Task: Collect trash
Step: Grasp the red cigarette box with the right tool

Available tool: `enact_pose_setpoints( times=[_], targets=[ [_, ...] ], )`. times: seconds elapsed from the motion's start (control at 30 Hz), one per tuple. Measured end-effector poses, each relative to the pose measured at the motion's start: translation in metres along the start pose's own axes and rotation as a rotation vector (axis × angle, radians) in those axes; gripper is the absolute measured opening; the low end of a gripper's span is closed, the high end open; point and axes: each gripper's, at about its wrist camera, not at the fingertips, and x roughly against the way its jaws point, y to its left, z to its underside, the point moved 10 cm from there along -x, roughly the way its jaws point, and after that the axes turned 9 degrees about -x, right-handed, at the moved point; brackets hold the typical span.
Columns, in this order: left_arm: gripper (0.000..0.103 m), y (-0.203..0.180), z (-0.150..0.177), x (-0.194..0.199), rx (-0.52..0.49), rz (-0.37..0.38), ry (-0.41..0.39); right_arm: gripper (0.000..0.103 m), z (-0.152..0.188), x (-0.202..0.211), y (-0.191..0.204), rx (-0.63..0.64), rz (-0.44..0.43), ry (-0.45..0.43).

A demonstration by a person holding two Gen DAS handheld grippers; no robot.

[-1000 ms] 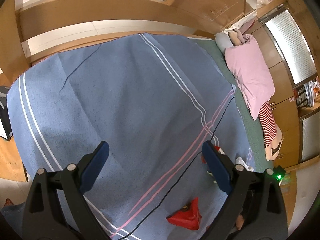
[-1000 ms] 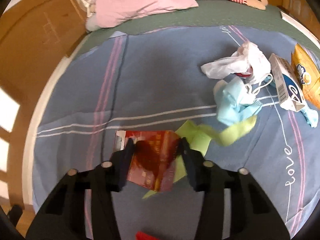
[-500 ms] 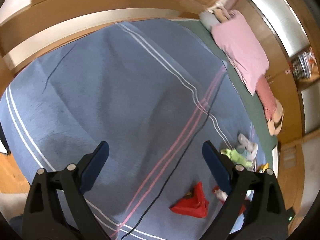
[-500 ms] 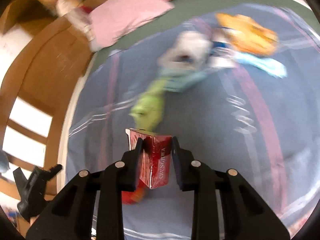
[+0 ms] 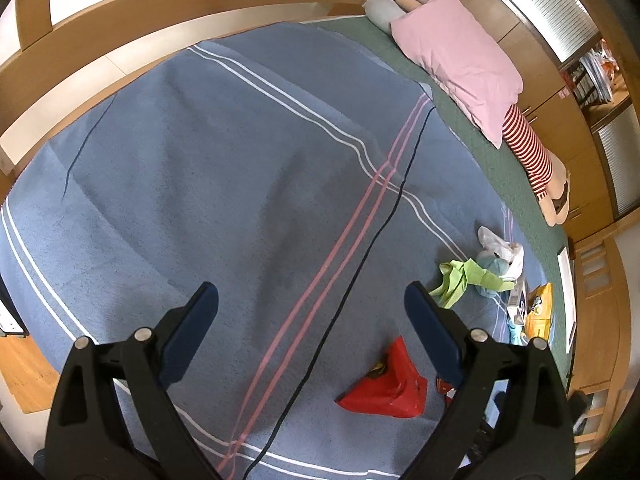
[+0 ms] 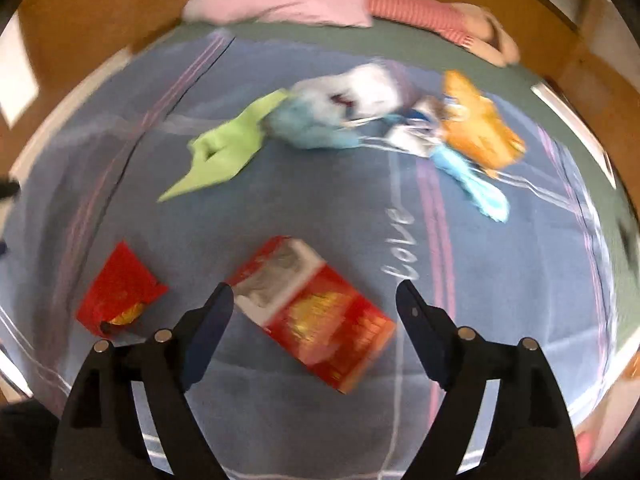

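A red carton [image 6: 312,312] lies loose on the blue blanket [image 6: 280,208] between the spread fingers of my right gripper [image 6: 316,300], whose jaws are opening; neither pad touches it. Left of it sits a crumpled red wrapper [image 6: 116,292], also seen in the left wrist view as the red wrapper [image 5: 384,392]. Farther off lies a heap of litter: a green rag [image 6: 228,148], a pale blue cloth [image 6: 312,124], a white bag [image 6: 360,84], an orange packet [image 6: 480,124]. My left gripper [image 5: 312,312] hangs open over bare blanket.
A thin black cable [image 5: 360,256] runs across the blanket. A pink pillow [image 5: 456,52] and a striped soft toy [image 5: 528,148] lie along the green sheet by the wooden wall. A wooden bed rail [image 5: 120,40] bounds the far side.
My right gripper swung away from the litter heap with the red carton clamped, then opened; the carton now lies on the blanket. The left view rolled and shifted, bringing the heap into sight.
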Motion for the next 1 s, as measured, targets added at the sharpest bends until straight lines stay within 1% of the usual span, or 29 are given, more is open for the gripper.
enact_pose_setpoints(
  times=[0.07,0.13,0.33,0.43,0.53,0.57,0.67,0.8,0.9,1.0],
  targets=[
    [0.094,0.0,-0.001,-0.001,0.003,0.002,0.002,0.082,0.003,-0.012,0.003,-0.008,-0.007,0.032],
    [0.094,0.001,-0.001,-0.001,0.004,0.003,0.003,0.082,0.001,-0.014,0.004,0.0,0.012,0.009],
    [0.094,0.0,0.0,0.0,0.0,0.009,0.005,0.079,0.004,-0.019,0.0,-0.02,0.023,0.036],
    [0.094,0.0,0.001,0.0,-0.003,0.007,0.007,0.079,0.005,-0.024,-0.013,-0.099,0.033,0.054],
    [0.094,-0.002,0.003,-0.001,-0.01,0.008,0.017,0.079,0.007,-0.03,-0.032,-0.2,0.083,0.086],
    [0.094,-0.003,0.003,-0.002,-0.015,0.009,0.022,0.079,0.008,-0.032,-0.035,-0.218,0.085,0.092],
    [0.094,-0.008,0.006,-0.005,-0.045,0.008,0.035,0.079,0.006,-0.037,-0.038,-0.228,0.058,0.092],
    [0.094,-0.009,0.006,-0.005,-0.047,0.007,0.033,0.084,-0.001,-0.046,-0.033,-0.222,-0.002,0.105],
    [0.094,-0.008,0.006,-0.006,-0.043,0.006,0.036,0.084,0.0,-0.048,-0.03,-0.27,-0.052,0.132],
    [0.094,-0.009,0.005,-0.007,-0.046,0.007,0.038,0.084,0.008,-0.043,-0.028,-0.318,-0.088,0.17]
  ],
)
